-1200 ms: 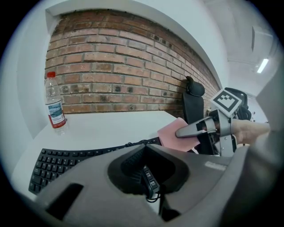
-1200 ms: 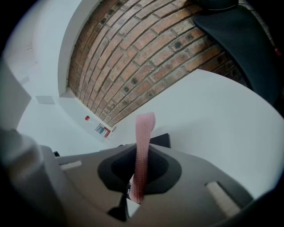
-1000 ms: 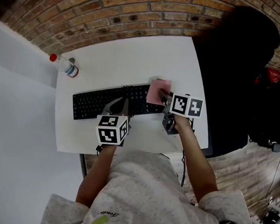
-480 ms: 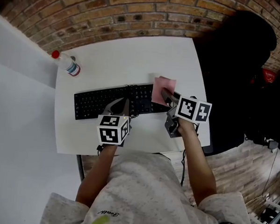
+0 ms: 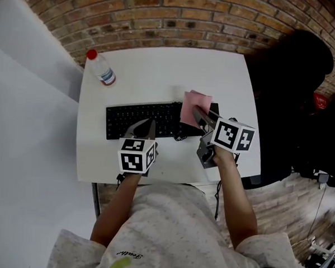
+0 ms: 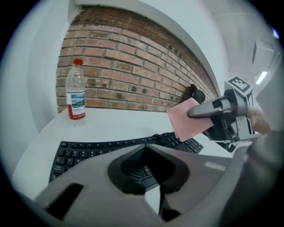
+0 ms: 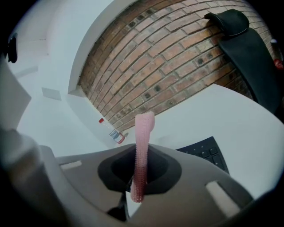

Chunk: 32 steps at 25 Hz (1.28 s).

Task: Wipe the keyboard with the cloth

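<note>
The pink cloth (image 5: pixel 193 105) is clamped edge-on in the right gripper's (image 5: pixel 196 113) jaws and held at the right end of the keyboard (image 5: pixel 139 119), which is laid across the white table (image 5: pixel 159 68), while the left gripper (image 5: pixel 148 126) is seen closed up, empty, over the keyboard's near edge.

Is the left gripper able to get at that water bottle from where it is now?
Probably yes. The left gripper is empty, jaws shut, over the keyboard; the water bottle stands upright beyond it on the bare table, with nothing tall between. The jaws would need to open.
</note>
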Motion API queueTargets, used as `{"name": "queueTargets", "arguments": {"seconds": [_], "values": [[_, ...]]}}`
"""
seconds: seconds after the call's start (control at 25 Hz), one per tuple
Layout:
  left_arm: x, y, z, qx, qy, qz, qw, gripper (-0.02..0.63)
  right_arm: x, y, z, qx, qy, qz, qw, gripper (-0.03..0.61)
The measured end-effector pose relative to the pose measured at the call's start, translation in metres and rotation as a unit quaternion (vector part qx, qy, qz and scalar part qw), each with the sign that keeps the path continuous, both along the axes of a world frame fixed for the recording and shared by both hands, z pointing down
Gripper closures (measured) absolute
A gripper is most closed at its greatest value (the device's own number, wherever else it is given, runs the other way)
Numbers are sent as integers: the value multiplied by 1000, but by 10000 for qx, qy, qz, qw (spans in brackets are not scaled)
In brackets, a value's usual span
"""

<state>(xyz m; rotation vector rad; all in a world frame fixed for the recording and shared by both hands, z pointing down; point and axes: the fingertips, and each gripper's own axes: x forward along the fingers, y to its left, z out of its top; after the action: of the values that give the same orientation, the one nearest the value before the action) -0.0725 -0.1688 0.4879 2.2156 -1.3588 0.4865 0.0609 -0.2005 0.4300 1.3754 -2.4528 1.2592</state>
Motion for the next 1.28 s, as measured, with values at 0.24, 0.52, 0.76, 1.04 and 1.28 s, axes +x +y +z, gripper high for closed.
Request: {"name": "queueTargets", "arguments": {"seconds": [0.24,0.52,0.76,1.04,1.28], "values": [[-54,12,5,-70,49,-181,9998,621,-67,14,3,-51,31,-313,9995,560],[-113,23,8,-122,54,-378,9992,621,-145,26,7,-103,28,-720,9973,560],[-166,35,14,-241,8,-558,9981,623,-210,38,15,-218,-14,-1024,9945,560],[-206,47,18,-368,29,-587,9976,621,-274,53,29,-371,-128,-1255,9913,560],[-226,53,20,-437,30,-471,9979,621,-308,60,42,-415,-160,-1195,9918,560]]}}
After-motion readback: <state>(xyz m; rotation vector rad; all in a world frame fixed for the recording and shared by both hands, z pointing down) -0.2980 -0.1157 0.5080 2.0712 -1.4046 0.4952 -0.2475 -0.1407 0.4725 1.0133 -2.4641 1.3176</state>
